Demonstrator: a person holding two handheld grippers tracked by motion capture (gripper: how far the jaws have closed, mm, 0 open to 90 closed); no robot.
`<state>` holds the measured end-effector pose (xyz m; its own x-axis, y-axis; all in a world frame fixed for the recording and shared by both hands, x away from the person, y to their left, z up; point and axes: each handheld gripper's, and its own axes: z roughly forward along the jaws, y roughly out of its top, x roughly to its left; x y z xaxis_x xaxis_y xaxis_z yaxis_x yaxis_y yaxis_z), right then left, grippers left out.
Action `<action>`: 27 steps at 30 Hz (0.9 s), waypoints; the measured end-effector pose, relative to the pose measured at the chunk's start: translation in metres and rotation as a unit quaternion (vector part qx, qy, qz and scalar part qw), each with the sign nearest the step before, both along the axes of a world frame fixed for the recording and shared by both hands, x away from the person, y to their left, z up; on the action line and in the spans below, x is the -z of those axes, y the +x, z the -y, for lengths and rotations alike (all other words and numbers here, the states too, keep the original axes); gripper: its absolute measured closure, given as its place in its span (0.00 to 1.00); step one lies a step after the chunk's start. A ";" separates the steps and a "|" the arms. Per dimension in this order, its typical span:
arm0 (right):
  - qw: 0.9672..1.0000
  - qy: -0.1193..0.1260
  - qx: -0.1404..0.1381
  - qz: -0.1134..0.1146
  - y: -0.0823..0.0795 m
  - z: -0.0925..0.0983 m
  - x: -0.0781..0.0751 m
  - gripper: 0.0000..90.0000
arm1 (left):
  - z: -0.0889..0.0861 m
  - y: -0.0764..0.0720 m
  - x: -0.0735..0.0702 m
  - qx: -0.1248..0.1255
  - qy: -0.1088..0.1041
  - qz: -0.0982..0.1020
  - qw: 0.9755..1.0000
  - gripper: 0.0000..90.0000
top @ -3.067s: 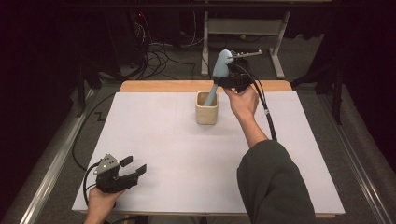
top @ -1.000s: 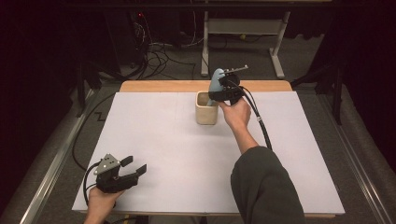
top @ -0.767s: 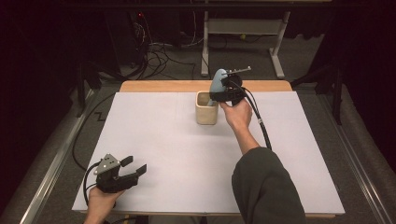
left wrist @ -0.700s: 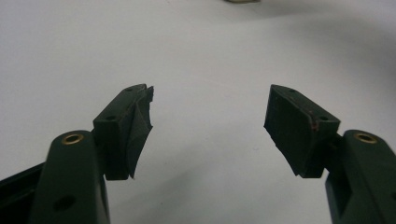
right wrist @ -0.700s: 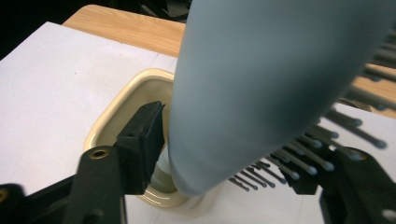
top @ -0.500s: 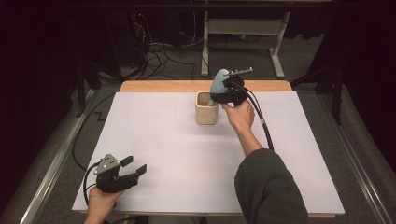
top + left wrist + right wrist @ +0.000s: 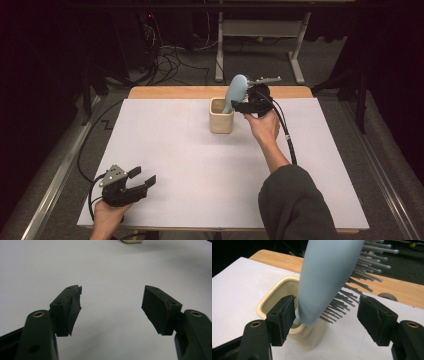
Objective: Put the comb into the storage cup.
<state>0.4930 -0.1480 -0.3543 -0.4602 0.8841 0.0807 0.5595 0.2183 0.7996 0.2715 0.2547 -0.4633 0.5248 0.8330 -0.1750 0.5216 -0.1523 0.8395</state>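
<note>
A pale blue hairbrush (image 7: 235,92) stands handle-down in a cream square cup (image 7: 221,120) at the back middle of the table, leaning right. My right gripper (image 7: 241,104) is level with the brush head, just right of the cup. In the right gripper view the brush (image 7: 324,277) sits between the jaws above the cup (image 7: 274,300). The jaws have just been opening, and the pads (image 7: 283,315) stand off it with a gap on each side. My left gripper (image 7: 144,176) rests at the front left corner, open (image 7: 112,302) with nothing between its jaws.
A white sheet (image 7: 190,165) covers the table, and a wooden strip (image 7: 175,92) shows along the far edge. The right gripper's black cable (image 7: 285,132) trails along the forearm. Beyond the table lie floor cables and a metal stand (image 7: 260,30). The cup's base (image 7: 132,241) shows far ahead of the left jaws.
The brush came down from a raised tilt into the cup. The right gripper's jaws spread apart off the brush, and the hand drew slightly right. The left gripper stayed put.
</note>
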 end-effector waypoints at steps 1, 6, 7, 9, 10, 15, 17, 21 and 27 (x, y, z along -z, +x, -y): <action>1.000 -0.001 -0.001 0.002 -0.002 0.001 -0.001 0.34 | 0.000 0.000 0.000 0.000 0.000 0.000 1.000 0.36; 1.000 0.002 -0.003 0.010 -0.009 0.007 -0.002 0.34 | -0.001 0.000 0.000 -0.003 -0.005 0.001 1.000 0.36; 1.000 0.003 -0.003 0.012 -0.011 0.009 -0.002 0.34 | -0.001 0.000 0.000 -0.004 -0.008 -0.001 1.000 0.36; 1.000 0.002 -0.004 0.014 -0.014 0.011 -0.002 0.34 | -0.002 0.000 0.000 -0.006 -0.010 -0.002 1.000 0.35; 1.000 0.002 -0.004 0.013 -0.015 0.012 -0.002 0.34 | -0.002 0.000 0.000 -0.007 -0.010 -0.001 1.000 0.35; 1.000 0.004 -0.006 0.016 -0.022 0.019 -0.002 0.34 | -0.002 0.000 0.000 -0.006 -0.011 0.000 1.000 0.36; 1.000 0.004 -0.007 0.019 -0.024 0.021 -0.002 0.34 | -0.002 0.000 0.000 -0.006 -0.009 0.000 1.000 0.36; 1.000 -0.001 -0.008 0.021 -0.028 0.024 -0.004 0.34 | -0.002 0.000 0.000 -0.005 -0.009 0.000 1.000 0.36; 1.000 0.003 -0.012 0.023 -0.033 0.027 -0.005 0.34 | -0.002 0.000 0.001 -0.006 -0.010 -0.001 1.000 0.36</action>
<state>0.4605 -0.1753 -0.3490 -0.4844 0.8725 0.0641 0.5161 0.2258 0.8262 0.2711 0.2565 -0.4639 0.5148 0.8355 -0.1923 0.5246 -0.1296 0.8414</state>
